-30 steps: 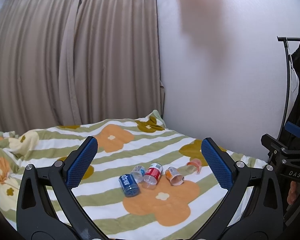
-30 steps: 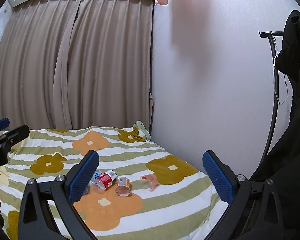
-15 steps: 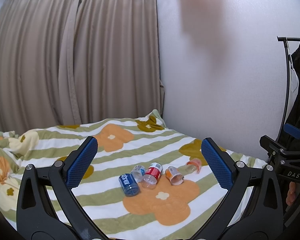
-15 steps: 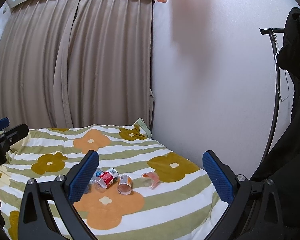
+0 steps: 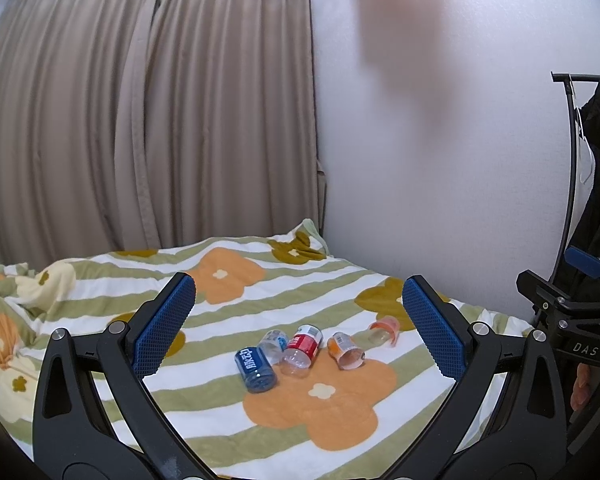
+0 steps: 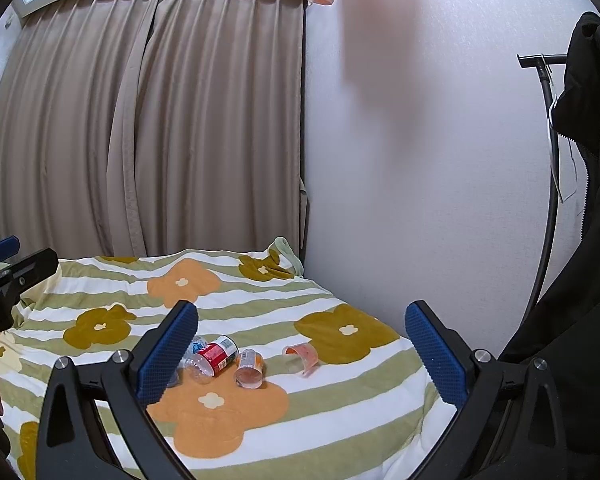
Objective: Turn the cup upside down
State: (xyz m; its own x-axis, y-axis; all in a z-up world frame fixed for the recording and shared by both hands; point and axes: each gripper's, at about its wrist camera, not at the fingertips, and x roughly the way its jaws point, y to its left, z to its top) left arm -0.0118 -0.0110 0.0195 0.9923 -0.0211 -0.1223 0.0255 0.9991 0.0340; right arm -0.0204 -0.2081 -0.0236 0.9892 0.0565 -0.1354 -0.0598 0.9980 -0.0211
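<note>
I am holding the left hand-held gripper [image 5: 298,322] wide and empty, well short of the row lying on the flower-patterned striped bed blanket [image 5: 340,400]: blue-labelled bottle [image 5: 255,369], red-labelled clear plastic bottle [image 5: 302,349], orange-labelled small container [image 5: 345,350], then the clear pink-rimmed plastic cup [image 5: 384,330], rightmost, on its side. I am keeping the right hand-held gripper [image 6: 302,344] equally wide and empty. Risks I am judging: crushing thin walls; soft bedding toppling it.

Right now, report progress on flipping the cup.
Done: nothing. The pink-rimmed clear cup lies on its side on the flowered blanket, right of three tipped bottles. In hand: nothing; the left hand-held gripper and right hand-held gripper are both open and well short of it. Left: reach, grasp, turn it mouth-down.
</note>
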